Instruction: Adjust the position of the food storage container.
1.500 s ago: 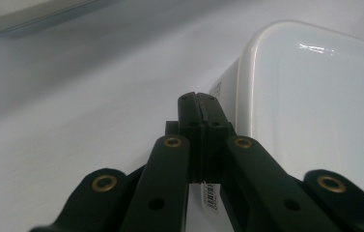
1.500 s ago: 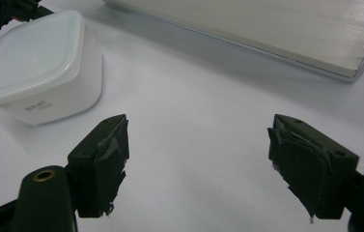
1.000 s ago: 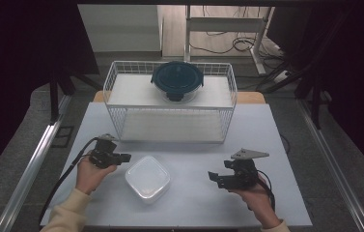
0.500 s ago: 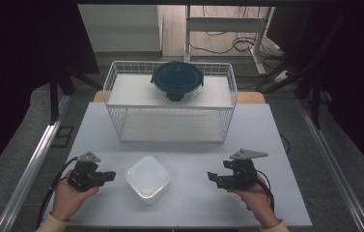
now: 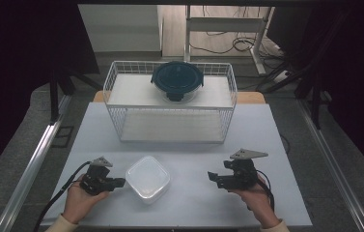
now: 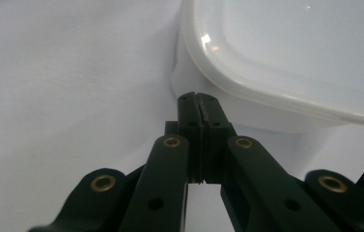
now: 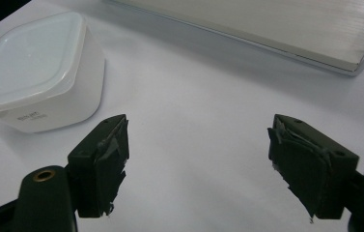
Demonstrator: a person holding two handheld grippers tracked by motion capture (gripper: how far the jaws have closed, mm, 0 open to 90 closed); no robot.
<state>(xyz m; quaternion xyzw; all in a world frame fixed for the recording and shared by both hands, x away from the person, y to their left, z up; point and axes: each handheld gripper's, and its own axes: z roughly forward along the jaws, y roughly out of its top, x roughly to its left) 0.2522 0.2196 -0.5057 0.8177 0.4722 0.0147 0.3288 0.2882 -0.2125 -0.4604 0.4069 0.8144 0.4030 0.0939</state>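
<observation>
We judge the lidded white plastic container light, stiff, slick; grip at lid rim. Left gripper pressed together w/ nothing between, right gripper spread.

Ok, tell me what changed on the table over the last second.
The left gripper drew back toward the person's edge of the table and now sits low beside the white lidded container, its jaws shut with nothing between them, the tips at the container's side. Nothing was picked up or released. The right gripper stayed put with its jaws open, and the container, the wire basket and the dark round container did not move.
</observation>
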